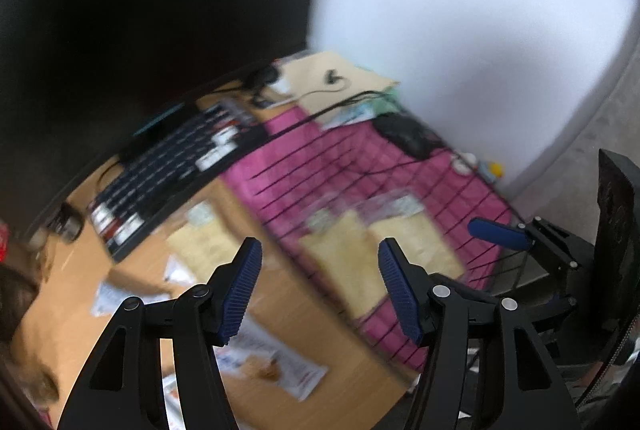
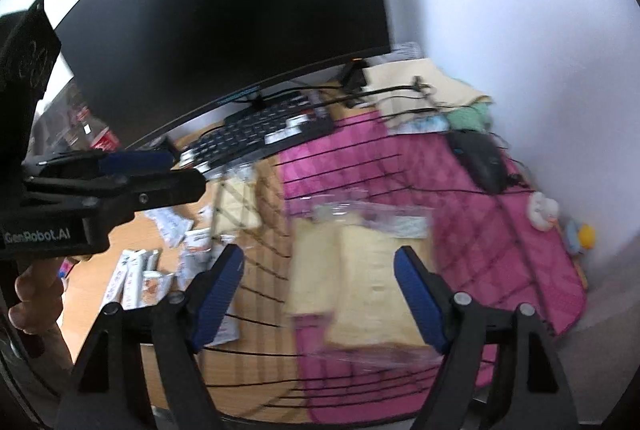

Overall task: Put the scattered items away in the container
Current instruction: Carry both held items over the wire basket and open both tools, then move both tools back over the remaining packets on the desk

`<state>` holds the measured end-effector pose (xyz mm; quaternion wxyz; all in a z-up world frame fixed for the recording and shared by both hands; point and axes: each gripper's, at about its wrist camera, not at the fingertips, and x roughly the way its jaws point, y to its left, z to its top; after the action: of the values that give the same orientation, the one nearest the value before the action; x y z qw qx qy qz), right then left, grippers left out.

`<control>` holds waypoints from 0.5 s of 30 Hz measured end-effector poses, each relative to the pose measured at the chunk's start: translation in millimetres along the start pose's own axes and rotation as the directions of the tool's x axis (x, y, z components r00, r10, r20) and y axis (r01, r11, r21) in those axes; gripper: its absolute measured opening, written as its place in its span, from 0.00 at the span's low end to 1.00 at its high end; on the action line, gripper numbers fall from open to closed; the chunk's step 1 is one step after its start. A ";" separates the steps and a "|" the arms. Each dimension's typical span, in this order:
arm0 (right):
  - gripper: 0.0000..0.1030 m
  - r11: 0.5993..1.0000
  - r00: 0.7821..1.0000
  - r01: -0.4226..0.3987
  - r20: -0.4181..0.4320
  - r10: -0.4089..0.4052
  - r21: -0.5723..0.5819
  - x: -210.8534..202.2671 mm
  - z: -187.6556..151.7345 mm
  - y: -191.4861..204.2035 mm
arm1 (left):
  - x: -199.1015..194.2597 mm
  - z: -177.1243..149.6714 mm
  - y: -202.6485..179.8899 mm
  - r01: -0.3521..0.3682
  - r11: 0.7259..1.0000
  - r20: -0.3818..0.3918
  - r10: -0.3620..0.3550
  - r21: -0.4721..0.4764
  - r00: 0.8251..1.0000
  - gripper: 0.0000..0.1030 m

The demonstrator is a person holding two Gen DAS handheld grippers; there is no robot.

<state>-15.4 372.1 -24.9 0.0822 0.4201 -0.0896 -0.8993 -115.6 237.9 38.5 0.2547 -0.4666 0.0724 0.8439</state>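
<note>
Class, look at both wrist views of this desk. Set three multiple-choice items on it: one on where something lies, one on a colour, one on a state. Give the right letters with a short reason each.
1. Where do the pale yellow packets lie?
A. on the keyboard
B. inside the black wire basket, on its pink lining
C. on the monitor

2. What colour is the cloth lining the wire basket?
A. green
B. grey
C. pink

3. How do the fingers of the right gripper stand?
A. apart, with nothing pressed between them
B. shut on a packet
C. shut on a cable

Answers: 1 B, the packets sit within the basket's wires on the pink cloth. 2 C, the lining shows bright pink in both views. 3 A, a wide gap shows between the blue pads, which press on nothing.
</note>
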 end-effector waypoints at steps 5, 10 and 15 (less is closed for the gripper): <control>0.78 0.993 0.996 -0.077 -0.048 0.073 -0.092 21.3 -0.6 52.4 | -16.1 -34.8 73.7 -0.069 0.988 -0.029 0.066 -0.138 0.997 0.58; 0.83 0.977 0.990 -0.122 -0.096 0.107 -0.176 42.5 -8.2 107.7 | -30.5 -91.9 143.7 -0.136 0.949 -0.085 0.117 -0.285 0.990 0.58; 0.83 0.961 0.983 -0.161 -0.128 0.135 -0.225 63.8 -17.9 146.7 | -36.7 -141.6 173.4 -0.177 0.924 -0.128 0.140 -0.340 0.982 0.58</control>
<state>-31.4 213.8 -49.7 0.2032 0.4490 -0.0093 -0.8701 -79.6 24.6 -29.8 0.0945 -0.5394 -0.0285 0.8363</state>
